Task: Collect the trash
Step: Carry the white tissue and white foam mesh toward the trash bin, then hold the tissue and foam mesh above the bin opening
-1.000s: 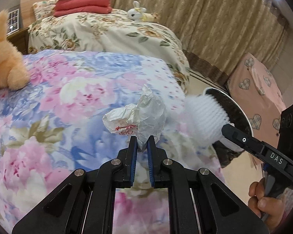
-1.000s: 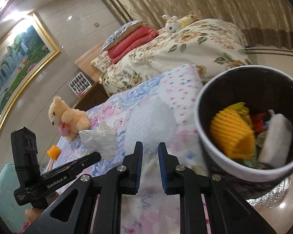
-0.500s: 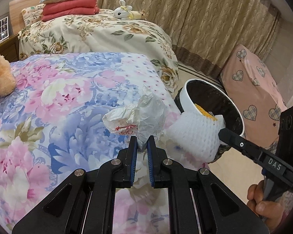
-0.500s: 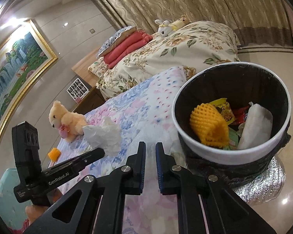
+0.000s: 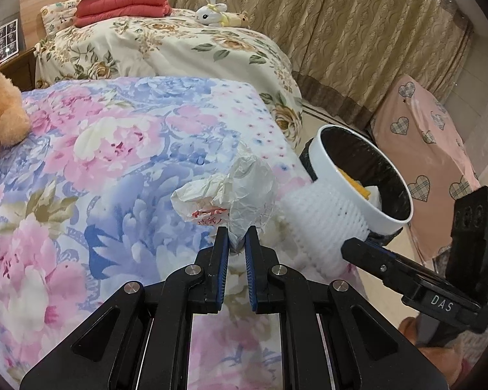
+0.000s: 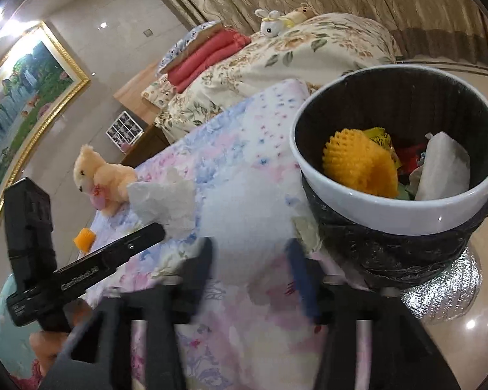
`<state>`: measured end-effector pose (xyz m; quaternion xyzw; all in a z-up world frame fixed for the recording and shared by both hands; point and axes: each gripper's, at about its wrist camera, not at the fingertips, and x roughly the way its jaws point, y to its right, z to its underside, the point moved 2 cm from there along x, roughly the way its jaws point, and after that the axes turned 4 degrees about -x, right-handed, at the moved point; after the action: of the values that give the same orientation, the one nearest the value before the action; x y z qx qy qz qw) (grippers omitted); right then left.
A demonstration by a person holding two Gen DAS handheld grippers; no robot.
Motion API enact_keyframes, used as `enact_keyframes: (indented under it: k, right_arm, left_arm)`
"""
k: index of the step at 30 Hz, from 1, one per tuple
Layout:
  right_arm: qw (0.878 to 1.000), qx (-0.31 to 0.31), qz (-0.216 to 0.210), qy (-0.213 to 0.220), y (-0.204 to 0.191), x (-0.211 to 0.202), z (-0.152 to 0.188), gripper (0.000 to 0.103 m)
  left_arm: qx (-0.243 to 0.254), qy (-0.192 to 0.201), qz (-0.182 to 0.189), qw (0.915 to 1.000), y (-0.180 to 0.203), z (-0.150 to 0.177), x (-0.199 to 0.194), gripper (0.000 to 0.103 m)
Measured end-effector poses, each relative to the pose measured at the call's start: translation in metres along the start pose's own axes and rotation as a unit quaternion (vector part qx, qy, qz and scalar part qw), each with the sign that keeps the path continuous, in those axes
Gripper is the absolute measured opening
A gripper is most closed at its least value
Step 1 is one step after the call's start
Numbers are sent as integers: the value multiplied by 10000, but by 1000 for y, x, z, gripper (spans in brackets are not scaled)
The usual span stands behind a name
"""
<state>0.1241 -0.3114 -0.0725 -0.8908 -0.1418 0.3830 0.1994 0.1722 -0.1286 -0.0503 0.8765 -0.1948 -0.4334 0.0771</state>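
Note:
My left gripper (image 5: 237,240) is shut on a crumpled white wrapper (image 5: 237,191) with red print, held over the floral bedspread; the wrapper shows in the right wrist view (image 6: 166,204) too. My right gripper (image 6: 250,260) now stands open and blurred, with a white foam net (image 6: 244,208) between its fingers; in the left wrist view the net (image 5: 322,227) hangs at the right gripper's tip beside the bin. The white-rimmed trash bin (image 5: 351,178) with a black liner stands off the bed corner; it (image 6: 390,208) holds a yellow foam net (image 6: 361,165) and other trash.
An orange plush bear (image 6: 97,175) sits on the bed, with a small orange item (image 6: 85,240) near it. Behind is a second bed with folded red blankets (image 5: 120,6) and a toy rabbit (image 5: 211,13). A pink heart-print cover (image 5: 423,149) stands right of the bin.
My right gripper's fingers have spread apart around the white foam net. The left gripper has kept its hold on the wrapper and stays near the bin.

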Motion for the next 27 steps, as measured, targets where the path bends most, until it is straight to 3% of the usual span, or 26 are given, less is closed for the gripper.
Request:
enact_keyframes:
  k: [5,6,8,9,17,27]
  right_arm:
    - [9999,6,-66,-106,-2,15,-2,58]
    - [10000,-3,-35,-92,-2,16,-3,54]
    - [9999,-34,-45,-93,-4,16,-3,30]
    - [9999,-52,-36,-94,-5,16,-4,27]
    - [9996,-185,45,220,-7,-16,-11,25]
    - [9977,-132,296,601,11,-56,-26,25]
  left_arm:
    - [-68,-21,-6,10000,-6,1,1,9]
    - [-75,-23,-7,10000,-7,2,0,9]
    - [-78,-25,-1,10000,-7,2,0,9]
    - [-71,-24,-3,10000,-7,2,0,9]
    - [48,-40,97,9999,6,-2,1,9]
    - [454,-55,336,9984,50,-12,6,9]
